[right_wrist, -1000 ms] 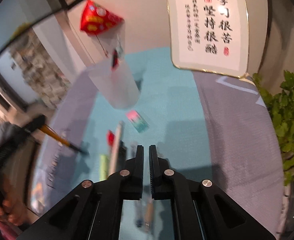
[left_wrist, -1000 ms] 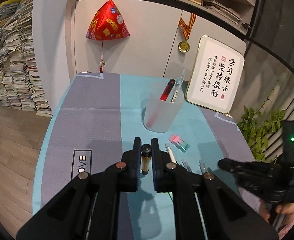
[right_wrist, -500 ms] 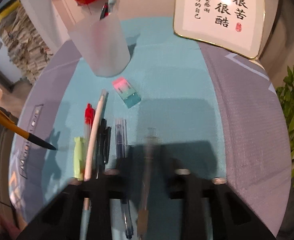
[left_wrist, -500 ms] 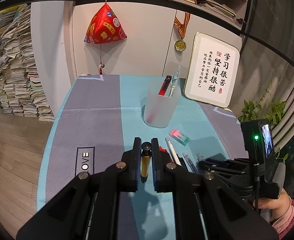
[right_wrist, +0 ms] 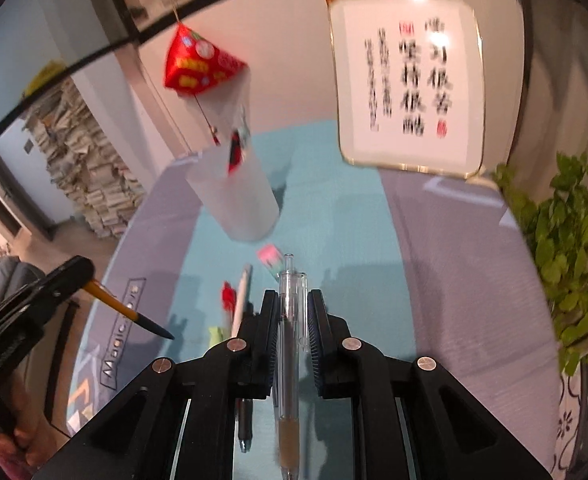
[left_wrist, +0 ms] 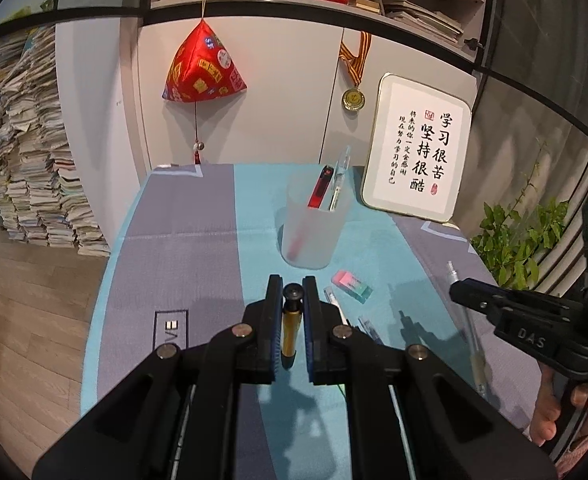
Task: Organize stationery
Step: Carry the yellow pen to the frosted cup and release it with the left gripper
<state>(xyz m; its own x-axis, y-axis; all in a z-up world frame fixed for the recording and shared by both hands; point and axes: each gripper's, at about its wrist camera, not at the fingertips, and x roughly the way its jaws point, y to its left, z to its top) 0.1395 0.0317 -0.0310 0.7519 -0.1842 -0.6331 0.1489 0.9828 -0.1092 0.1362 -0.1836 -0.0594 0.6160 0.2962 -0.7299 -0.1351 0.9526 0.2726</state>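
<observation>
Cup (left_wrist: 310,224) already holds red pen plus clear pen — partly done. Left gripper (left_wrist: 293,292) clamps yellow brush pen (left_wrist: 291,332), right gripper (right_wrist: 293,304) clamps clear pen (right_wrist: 288,344), both short of cup. Eraser (left_wrist: 352,285), several pens lie near cup — still loose.

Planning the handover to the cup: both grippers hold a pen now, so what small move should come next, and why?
Probably carry the left gripper forward over the frosted cup and drop its yellow brush pen in. It sits nearest the cup, which already holds two pens, while the right gripper grips the clear pen.
</observation>
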